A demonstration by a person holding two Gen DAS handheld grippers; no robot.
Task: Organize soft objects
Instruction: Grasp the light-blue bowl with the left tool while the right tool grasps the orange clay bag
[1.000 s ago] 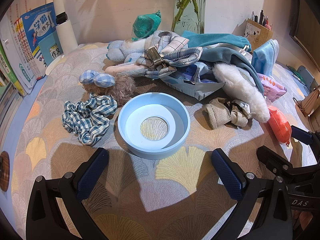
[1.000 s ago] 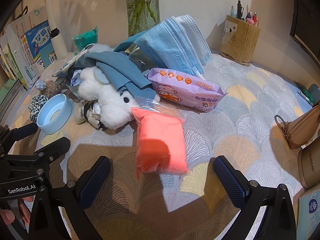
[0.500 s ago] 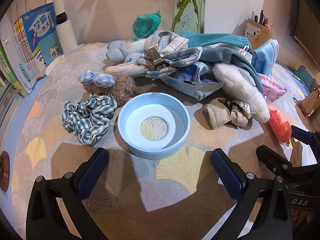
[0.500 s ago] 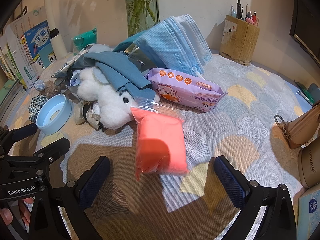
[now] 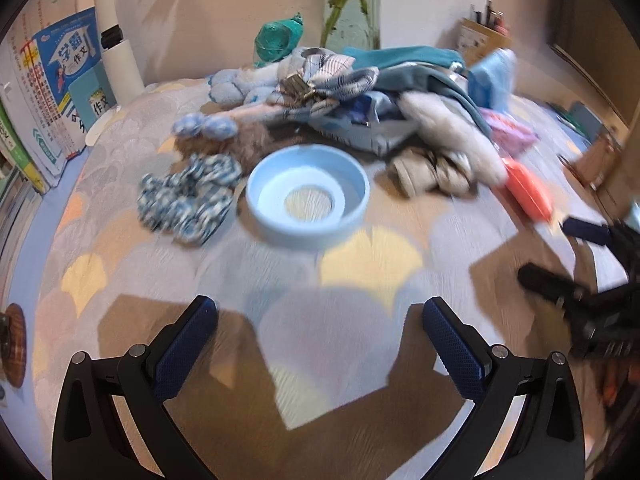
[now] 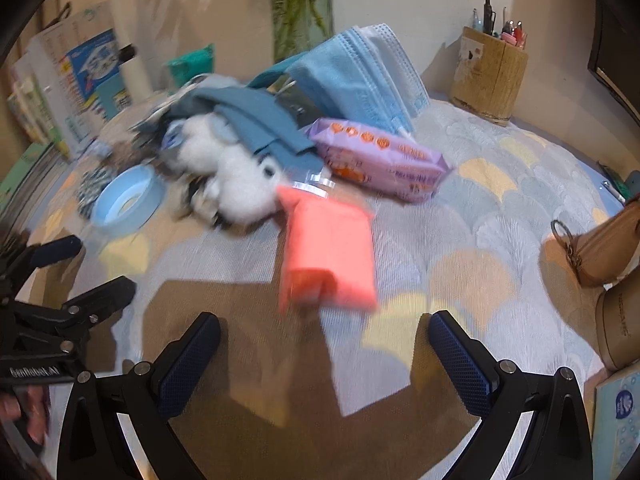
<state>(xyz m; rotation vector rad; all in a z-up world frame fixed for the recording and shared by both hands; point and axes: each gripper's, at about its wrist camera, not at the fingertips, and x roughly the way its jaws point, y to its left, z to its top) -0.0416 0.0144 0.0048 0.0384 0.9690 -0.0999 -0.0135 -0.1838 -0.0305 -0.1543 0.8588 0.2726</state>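
left wrist view: left gripper (image 5: 318, 330) fingers spread wide, holding nothing, over bare patterned tablecloth (image 5: 372, 268); light blue ring-shaped bowl (image 5: 307, 199) ahead, not touched, checked scrunchie (image 5: 188, 200) just beside it, pile of soft things (image 5: 360, 92) behind, motion-blurred. right wrist view: right gripper (image 6: 324, 348) fingers wide apart, empty, clear of everything; coral pink bagged pack (image 6: 328, 256) lies just ahead between the fingers' line, white plush toy (image 6: 236, 176) and purple wipes pack (image 6: 380, 162) beyond it.
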